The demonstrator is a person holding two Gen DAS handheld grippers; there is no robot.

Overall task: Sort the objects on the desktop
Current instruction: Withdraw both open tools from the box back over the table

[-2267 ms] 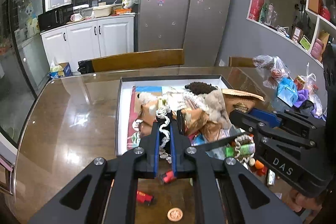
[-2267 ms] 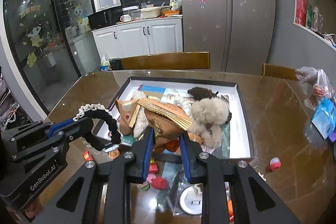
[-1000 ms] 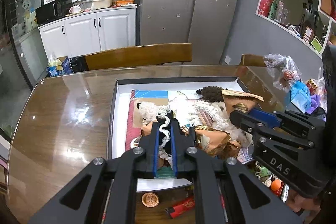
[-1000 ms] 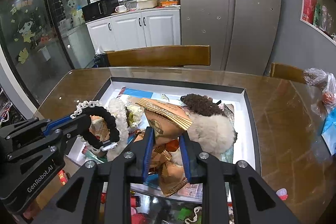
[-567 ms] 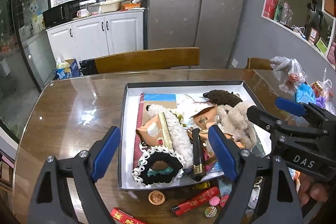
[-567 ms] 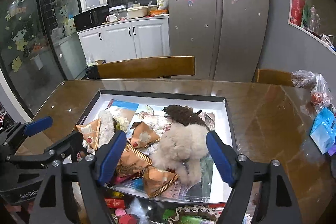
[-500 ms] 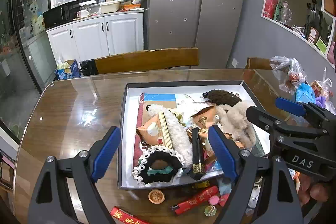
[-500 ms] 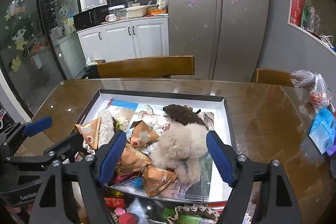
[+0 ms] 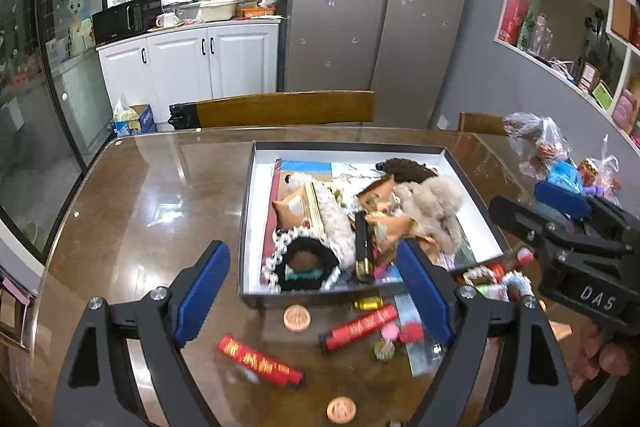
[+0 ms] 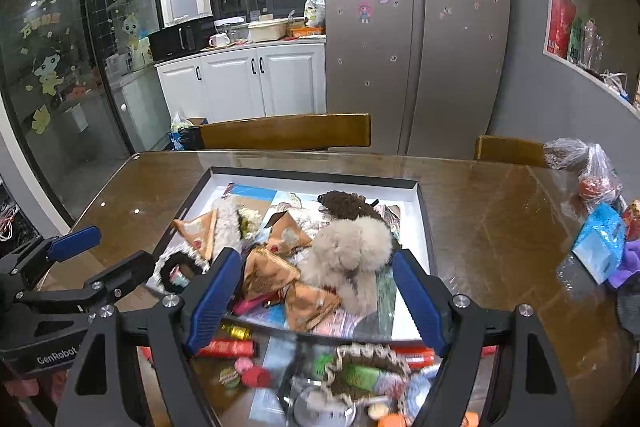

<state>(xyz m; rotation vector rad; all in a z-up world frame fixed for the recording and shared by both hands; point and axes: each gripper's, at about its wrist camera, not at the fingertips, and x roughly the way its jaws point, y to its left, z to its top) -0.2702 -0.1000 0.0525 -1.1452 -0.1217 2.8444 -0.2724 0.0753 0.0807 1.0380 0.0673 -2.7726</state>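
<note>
Both grippers are seen with jaws spread wide and nothing held between the blue pads. The left gripper [image 9: 316,291] is poised over the near edge of the tray [image 9: 256,219], and the right gripper [image 10: 316,303] is held over the same edge, further right.

Inside the tray, at its near left corner, a black scrunchie [image 9: 306,265] edged with white lace is laid flat. Just to its right a black clip [image 9: 362,247] is set with its long axis running from the near edge toward the far one, its gold end nearest the camera. A white fluffy band [image 9: 334,223] is stretched alongside on the same line. Brown snack packets [image 10: 272,269] are heaped at the tray's centre, with a beige pompom [image 10: 352,251] to their right and a dark brown one [image 10: 346,205] behind it.

In front of the tray, on the table [image 9: 132,211], two red tubes are left: one [image 9: 360,327] is angled up to the right, the other [image 9: 260,361] slopes down to the right. A copper coin [image 9: 297,317] is lying between them, just beside the tray's edge, and a second coin [image 9: 341,409] is nearer the camera.
</note>
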